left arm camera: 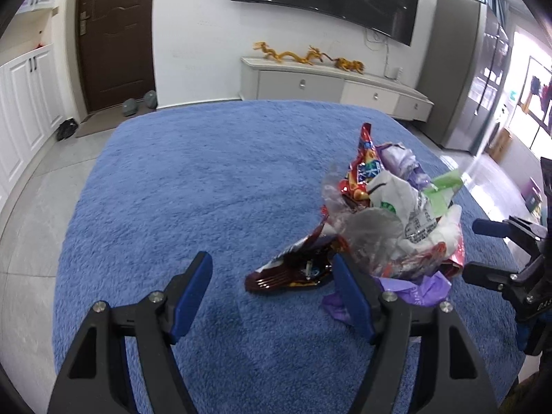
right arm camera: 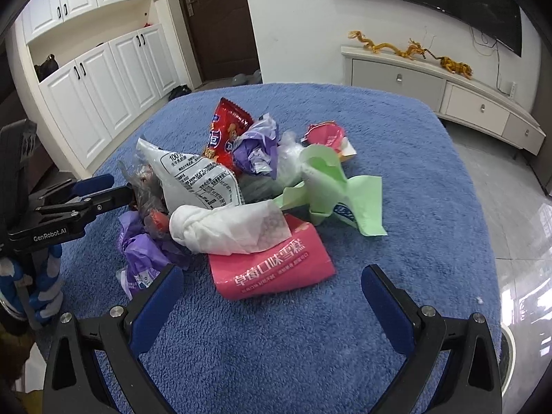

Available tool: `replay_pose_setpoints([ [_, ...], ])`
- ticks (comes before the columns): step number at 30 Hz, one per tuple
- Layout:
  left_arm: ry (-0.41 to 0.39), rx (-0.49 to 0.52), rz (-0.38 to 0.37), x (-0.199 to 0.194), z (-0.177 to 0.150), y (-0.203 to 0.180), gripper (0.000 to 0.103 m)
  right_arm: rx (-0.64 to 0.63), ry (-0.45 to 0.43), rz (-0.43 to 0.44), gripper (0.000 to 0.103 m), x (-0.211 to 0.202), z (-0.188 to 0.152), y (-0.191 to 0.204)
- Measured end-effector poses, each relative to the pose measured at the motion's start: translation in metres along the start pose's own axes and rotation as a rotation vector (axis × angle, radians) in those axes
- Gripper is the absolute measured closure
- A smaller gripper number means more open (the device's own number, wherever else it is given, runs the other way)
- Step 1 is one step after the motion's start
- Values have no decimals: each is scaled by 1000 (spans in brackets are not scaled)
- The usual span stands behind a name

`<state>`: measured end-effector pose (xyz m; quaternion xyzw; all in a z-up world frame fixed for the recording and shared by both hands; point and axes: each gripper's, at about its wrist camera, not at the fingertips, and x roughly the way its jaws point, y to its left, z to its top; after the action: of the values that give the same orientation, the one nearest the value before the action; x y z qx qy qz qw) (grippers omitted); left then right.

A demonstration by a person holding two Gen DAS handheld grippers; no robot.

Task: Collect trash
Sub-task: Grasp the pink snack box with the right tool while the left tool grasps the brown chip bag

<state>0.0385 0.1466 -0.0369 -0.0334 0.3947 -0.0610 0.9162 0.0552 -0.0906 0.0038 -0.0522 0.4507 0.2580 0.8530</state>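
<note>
A heap of trash (right arm camera: pixel 248 179) lies on a blue fuzzy cloth (right arm camera: pixel 414 158): a red snack bag (right arm camera: pixel 226 131), a white printed bag (right arm camera: pixel 196 176), purple wrappers (right arm camera: pixel 255 151), green paper (right arm camera: pixel 331 189), a white tissue (right arm camera: pixel 227 227), a pink wrapper (right arm camera: pixel 272 265) and a pink cup (right arm camera: pixel 324 134). My right gripper (right arm camera: pixel 272 293) is open just in front of the pink wrapper. My left gripper (left arm camera: pixel 272 276) is open at the heap's left side, its jaws either side of a dark brown wrapper (left arm camera: pixel 293 272). The heap shows in the left wrist view (left arm camera: pixel 390 214).
The cloth (left arm camera: pixel 189 189) covers a table with rounded corners. Beyond it are a low white cabinet (left arm camera: pixel 331 82) with golden dragon figures, a wall TV, a brown door (left arm camera: pixel 114 34) and white cupboards (right arm camera: pixel 96 86). Grey tiled floor surrounds the table.
</note>
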Motion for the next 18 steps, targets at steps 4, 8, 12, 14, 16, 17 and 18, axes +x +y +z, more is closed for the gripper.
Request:
replay_pose_setpoints([
  [4,12,32,-8,9,7,0,33,-20,13,9,0,8,2,4],
  [8,7,93,-13,16,15,-3,33,-35,28,26,0,15,5,4],
  [12,17,137,-39,23,23,-3,33,-42,39,41,0,22,7,2],
  [14,25,152,-59,27,25,-5,33,-43,41,45,0,23,8,1],
  [16,41,164,-82,32,26,-9,42,-43,42,49,0,25,10,-2],
  [17,51,167,-94,35,27,-10,49,-43,44,51,1,26,10,-2],
  [18,59,167,-106,36,27,-12,52,-43,47,55,3,26,9,-3],
])
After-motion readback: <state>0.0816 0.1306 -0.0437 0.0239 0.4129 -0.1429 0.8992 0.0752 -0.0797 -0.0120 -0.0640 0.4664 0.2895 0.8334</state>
